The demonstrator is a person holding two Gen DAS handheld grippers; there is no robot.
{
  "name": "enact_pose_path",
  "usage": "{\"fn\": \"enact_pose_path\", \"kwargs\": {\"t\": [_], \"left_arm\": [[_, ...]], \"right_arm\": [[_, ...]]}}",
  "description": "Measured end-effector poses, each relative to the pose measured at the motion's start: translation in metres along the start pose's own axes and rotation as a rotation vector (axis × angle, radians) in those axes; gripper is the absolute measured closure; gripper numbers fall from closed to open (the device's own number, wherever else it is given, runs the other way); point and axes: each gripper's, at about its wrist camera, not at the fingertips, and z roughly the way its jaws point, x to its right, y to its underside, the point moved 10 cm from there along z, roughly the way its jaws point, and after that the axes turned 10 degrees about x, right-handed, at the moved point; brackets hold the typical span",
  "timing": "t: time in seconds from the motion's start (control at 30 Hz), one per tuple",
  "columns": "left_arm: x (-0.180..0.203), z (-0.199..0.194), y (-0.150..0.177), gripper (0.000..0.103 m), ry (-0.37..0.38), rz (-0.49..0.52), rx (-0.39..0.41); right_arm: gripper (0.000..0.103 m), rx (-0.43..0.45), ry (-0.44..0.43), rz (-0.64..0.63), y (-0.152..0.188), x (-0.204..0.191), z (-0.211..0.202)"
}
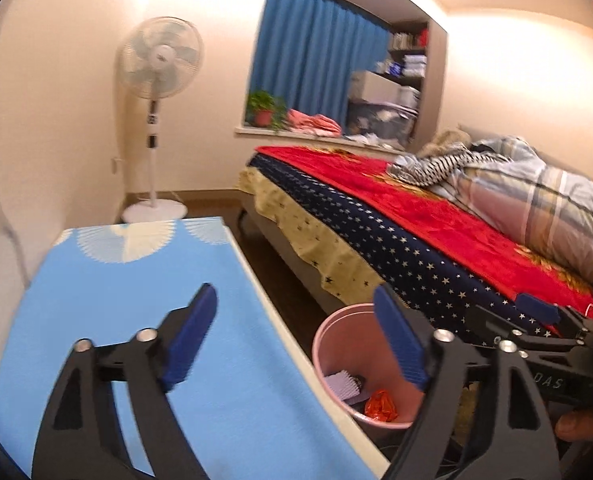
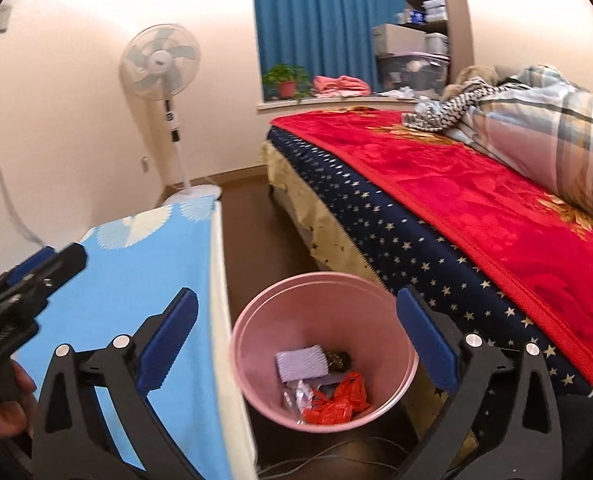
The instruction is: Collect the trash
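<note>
Lettering "DAS" on right tongs (image 1: 536, 312) body.

Both tools share one build. The left gripper (image 1: 296, 340) has black, angular linkage arms with triangular cut-outs, and round silver screw heads sit at the pivots. Its fingers (image 1: 190, 340) carry deep blue pads with fine ribbing along the inner faces. The right gripper (image 2: 296, 344) matches it: black arms, silver pivot screws, ribbed blue fingers (image 2: 426, 346). Seen from the left camera, the right tool's black body bears pale lettering (only "DAS" is readable). A coiled metal spring shows on the left tool's body in the right camera.
</note>
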Motion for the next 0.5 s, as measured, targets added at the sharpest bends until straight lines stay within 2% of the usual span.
{"fn": "enact_pose_path", "kwargs": {"t": [0.17,0.33,0.5], "left_arm": [[-0.016,-0.040,0.009,0.008,-0.089,-0.015,0.008],[-0.025,-0.068,0.032,0.008,-0.132,-0.027,-0.024],[-0.032,-0.091,0.048,0.008,-0.176,-0.043,-0.036]], "right_arm": [[0.005,-0.012,-0.056,-0.036,0.012,-0.022,-0.020],[0.005,-0.015,-0.092,-0.070,0.021,-0.038,-0.033],[0.005,-0.011,-0.092,-0.091,0.029,-0.043,-0.047]]}}
